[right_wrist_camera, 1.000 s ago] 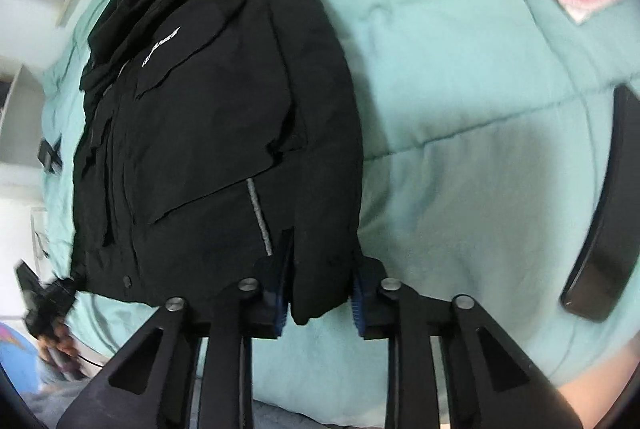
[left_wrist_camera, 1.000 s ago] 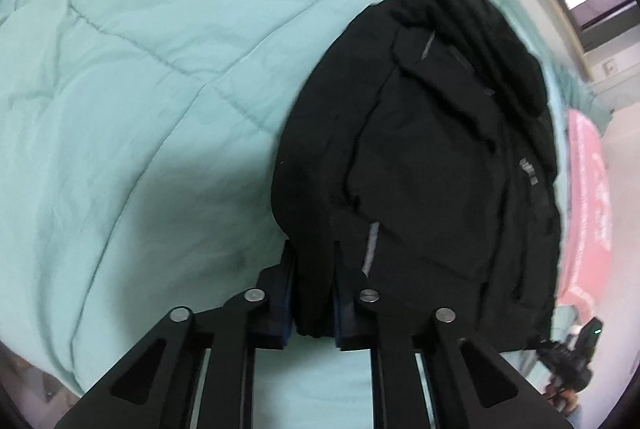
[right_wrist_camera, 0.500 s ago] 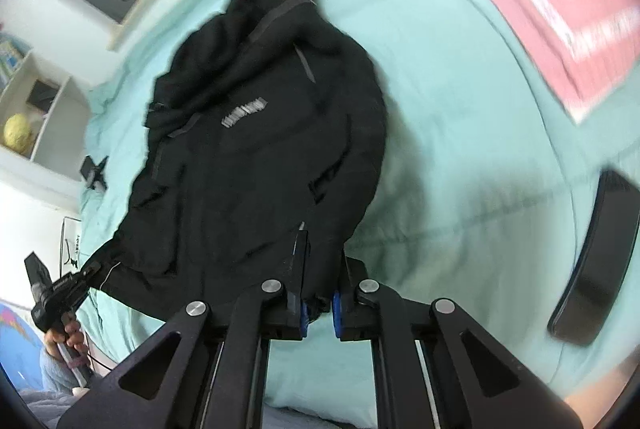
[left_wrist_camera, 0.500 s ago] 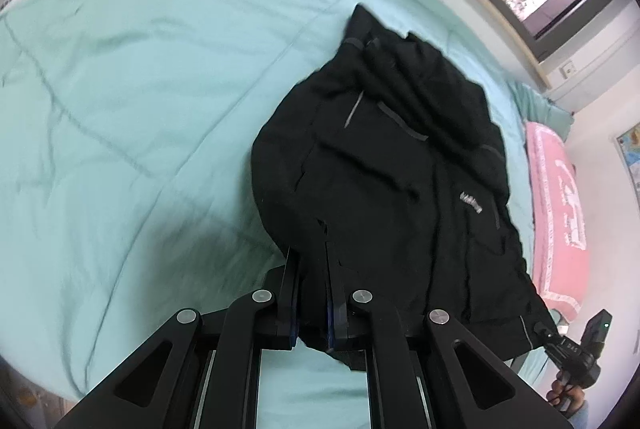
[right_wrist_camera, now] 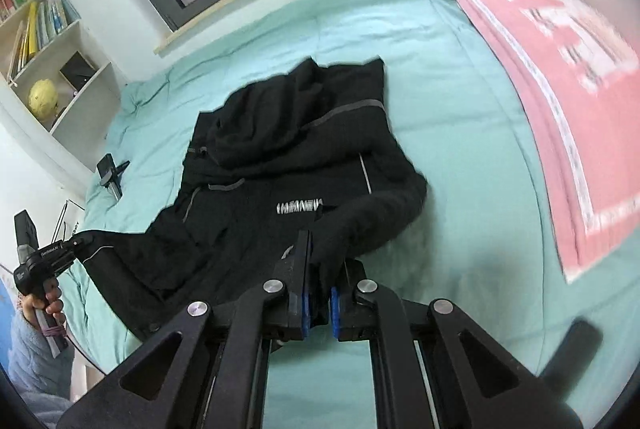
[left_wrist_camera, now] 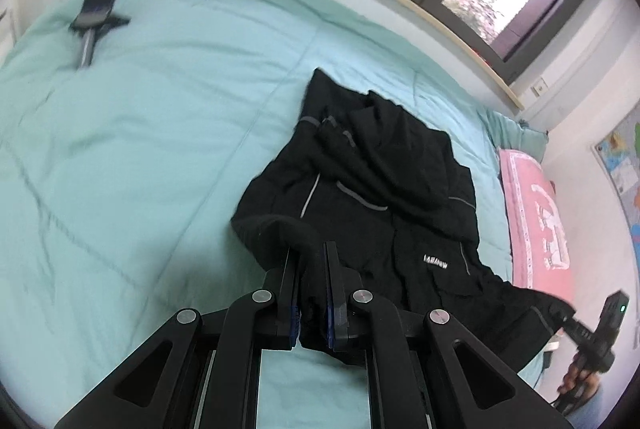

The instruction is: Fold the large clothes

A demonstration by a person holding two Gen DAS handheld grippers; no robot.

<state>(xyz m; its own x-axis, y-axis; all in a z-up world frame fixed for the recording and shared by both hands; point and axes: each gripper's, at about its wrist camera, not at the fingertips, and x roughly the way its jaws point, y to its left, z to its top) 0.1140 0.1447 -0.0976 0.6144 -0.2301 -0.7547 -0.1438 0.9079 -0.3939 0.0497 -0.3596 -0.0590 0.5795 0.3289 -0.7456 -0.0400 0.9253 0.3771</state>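
Observation:
A black jacket (left_wrist_camera: 380, 189) with grey piping and white chest lettering lies on the teal bed quilt (left_wrist_camera: 140, 149); it also shows in the right wrist view (right_wrist_camera: 280, 165). My left gripper (left_wrist_camera: 311, 281) is shut on the jacket's lower hem corner and holds it raised off the bed. My right gripper (right_wrist_camera: 318, 281) is shut on the other hem corner, also raised. The hood end still rests on the quilt (right_wrist_camera: 460, 109) toward the window. Each gripper shows in the other's view, the right one (left_wrist_camera: 560, 313) and the left one (right_wrist_camera: 76, 243), pinching the hem.
A pink folded blanket (right_wrist_camera: 560, 109) lies at the right side of the bed, also in the left wrist view (left_wrist_camera: 536, 221). A phone on a small stand (left_wrist_camera: 94, 17) lies far left. A dark object (right_wrist_camera: 568, 353) sits near right. Window, sill and bookshelf (right_wrist_camera: 44, 41) border the bed.
Both grippers closed tight on the hem corners and lifted them up and back. The jacket's lower half rose off the quilt and the views tilted up toward the window.

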